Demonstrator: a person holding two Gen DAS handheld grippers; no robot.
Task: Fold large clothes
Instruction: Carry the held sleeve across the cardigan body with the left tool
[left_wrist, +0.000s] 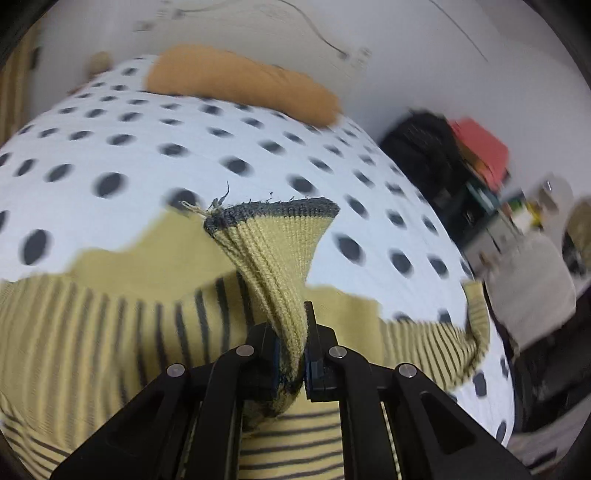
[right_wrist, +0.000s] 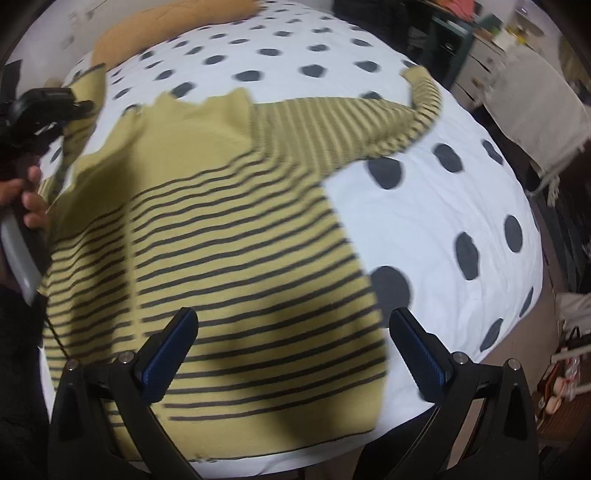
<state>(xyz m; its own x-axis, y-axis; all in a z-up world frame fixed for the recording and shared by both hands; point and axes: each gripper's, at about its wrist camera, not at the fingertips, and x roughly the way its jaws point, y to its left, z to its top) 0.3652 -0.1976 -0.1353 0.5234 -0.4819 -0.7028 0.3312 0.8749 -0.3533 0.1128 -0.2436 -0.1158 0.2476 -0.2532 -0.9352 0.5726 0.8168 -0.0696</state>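
A yellow sweater with dark stripes (right_wrist: 229, 236) lies spread on a white bed cover with dark dots (right_wrist: 443, 206). My left gripper (left_wrist: 293, 354) is shut on the sweater's sleeve cuff (left_wrist: 273, 240), whose grey-edged ribbing stands up beyond the jaws. In the right wrist view the left gripper (right_wrist: 48, 107) sits at the far left, held by a hand (right_wrist: 29, 199), with the sleeve lifted off the bed. My right gripper (right_wrist: 291, 350) hovers open above the sweater's lower hem, nothing between its blue pads. The other sleeve (right_wrist: 406, 118) stretches to the upper right.
An orange pillow (left_wrist: 240, 83) lies at the head of the bed by the white wall. Right of the bed stand a dark bag (left_wrist: 424, 147), a red box (left_wrist: 480, 147), cluttered shelves and a pale cloth-covered seat (right_wrist: 535, 110). The bed's near edge (right_wrist: 280, 461) runs just below my right gripper.
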